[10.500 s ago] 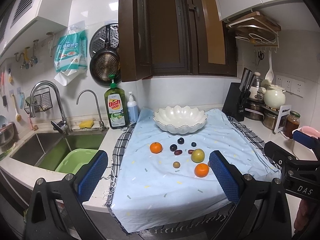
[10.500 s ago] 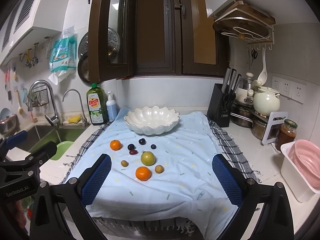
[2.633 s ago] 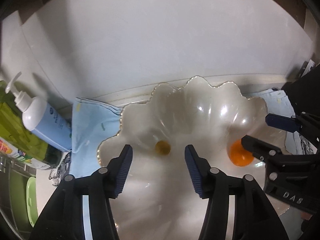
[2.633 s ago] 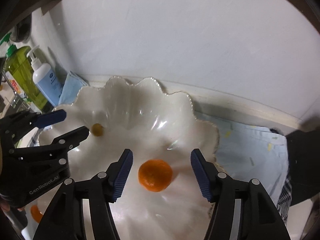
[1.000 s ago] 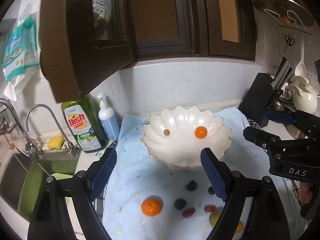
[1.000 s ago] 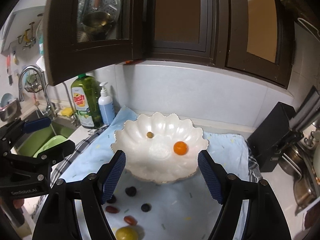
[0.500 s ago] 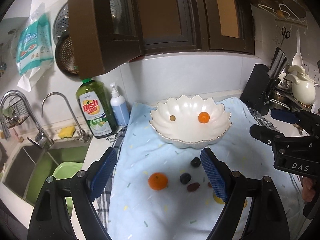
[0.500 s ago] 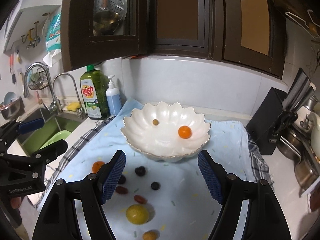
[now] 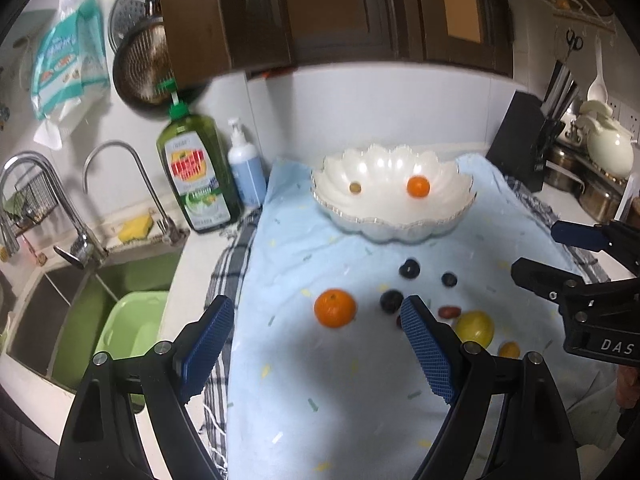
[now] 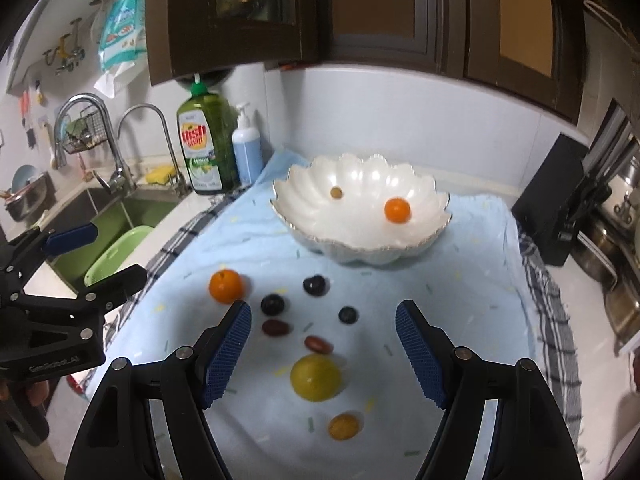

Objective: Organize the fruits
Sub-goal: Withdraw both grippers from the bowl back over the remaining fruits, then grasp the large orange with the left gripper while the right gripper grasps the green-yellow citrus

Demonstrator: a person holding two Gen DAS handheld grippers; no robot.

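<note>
I count two fruits in the bowl [image 10: 308,216]; eight lie on the cloth [image 10: 460,288] nearer me. Left gripper [image 9: 316,344] and right gripper [image 10: 322,340] both gape wide, empty.

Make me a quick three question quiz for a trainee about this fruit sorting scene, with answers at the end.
1. True or false: the white bowl already holds two fruits.
2. Multiple choice: what lies between the right gripper fingers, nearest the camera?
A) the yellow-green fruit
B) the dish soap bottle
C) a knife
3. Fill in: both grippers are ____ and carry nothing.

Key
1. True: a small orange and a small brownish fruit.
2. A
3. open; the left gripper hovers near the orange on the cloth.
</note>
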